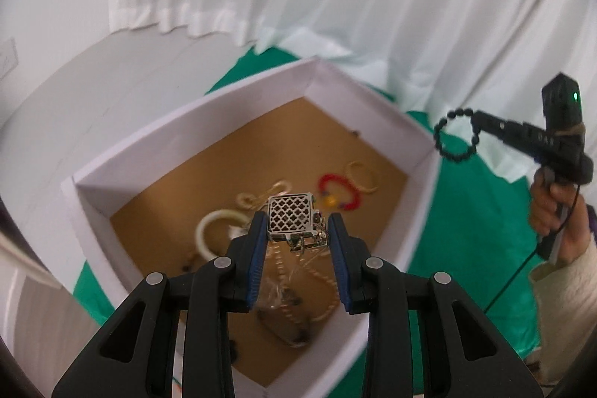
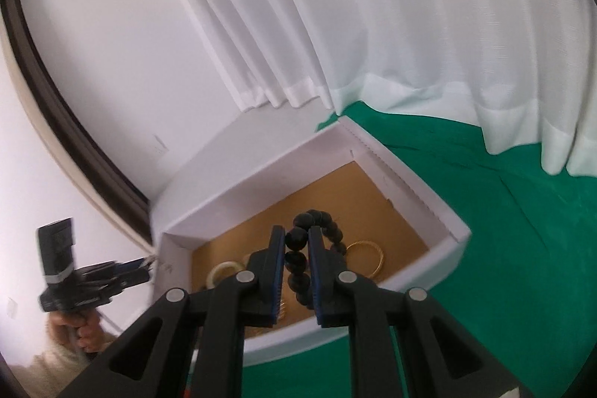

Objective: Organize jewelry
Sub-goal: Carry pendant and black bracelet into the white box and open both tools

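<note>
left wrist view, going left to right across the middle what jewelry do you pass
cream bangle → silver lattice piece held in the left tongs → red bracelet → thin gold bangle → black bead bracelet in the right tongs

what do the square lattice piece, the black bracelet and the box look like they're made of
Lattice piece: looks like polished silvery metal, with bright glints and a cut-out grille. Black bracelet: round glossy beads, maybe stone, glass or plastic; cannot tell which. Box: matte white walls and a brown floor, probably cardboard.
</note>
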A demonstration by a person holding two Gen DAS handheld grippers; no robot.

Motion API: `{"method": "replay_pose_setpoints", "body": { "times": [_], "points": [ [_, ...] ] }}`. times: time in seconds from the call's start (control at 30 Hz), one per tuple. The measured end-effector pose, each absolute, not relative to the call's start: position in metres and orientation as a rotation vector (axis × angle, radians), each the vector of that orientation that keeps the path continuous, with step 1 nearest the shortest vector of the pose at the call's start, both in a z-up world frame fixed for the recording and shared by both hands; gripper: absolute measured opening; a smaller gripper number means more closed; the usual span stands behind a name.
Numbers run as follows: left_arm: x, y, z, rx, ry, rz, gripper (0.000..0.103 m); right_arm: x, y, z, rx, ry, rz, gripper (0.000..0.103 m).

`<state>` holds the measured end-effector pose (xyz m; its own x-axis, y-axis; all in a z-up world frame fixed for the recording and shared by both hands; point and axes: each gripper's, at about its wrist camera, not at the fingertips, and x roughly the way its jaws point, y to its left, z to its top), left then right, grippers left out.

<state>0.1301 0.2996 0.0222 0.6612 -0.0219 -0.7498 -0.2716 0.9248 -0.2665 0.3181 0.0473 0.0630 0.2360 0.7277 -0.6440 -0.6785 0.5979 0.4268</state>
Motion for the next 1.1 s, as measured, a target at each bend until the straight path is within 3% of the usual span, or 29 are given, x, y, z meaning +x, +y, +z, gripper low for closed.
{"method": "replay_pose_setpoints", "body": {
  "times": [0.53, 0.63, 0.7, 0.73, 0.9, 0.97, 1.1],
  "points": [
    [0.175, 0.284, -0.042, -0.373, 0.99, 0.068, 0.033, 0.36, 0.132, -0.035, -0.343, 1.082, 0.749, 0.013],
    [0.181, 0.274, -0.05, -0.316, 1.006, 0.107, 0.037, 0.359, 0.147, -0.047, -0.335, 1.135, 0.781, 0.016],
    [0.18, 0.268, -0.047, -0.28, 0.988, 0.134, 0.06, 0.355, 0.148, -0.047, -0.274, 1.154, 0.81, 0.047],
    [0.177, 0.265, -0.044, -0.261, 0.97, 0.152, 0.066, 0.353, 0.146, -0.045, -0.246, 1.151, 0.824, 0.051],
    [0.165, 0.249, -0.024, -0.181, 0.868, 0.277, 0.098, 0.342, 0.131, -0.028, -0.206, 1.11, 0.816, 0.052],
    [0.16, 0.241, -0.014, -0.154, 0.814, 0.351, 0.102, 0.336, 0.125, -0.022, -0.205, 1.098, 0.813, 0.053],
    [0.156, 0.234, -0.001, -0.159, 0.771, 0.461, 0.102, 0.319, 0.12, -0.014, -0.227, 1.062, 0.825, 0.067]
  ]
}}
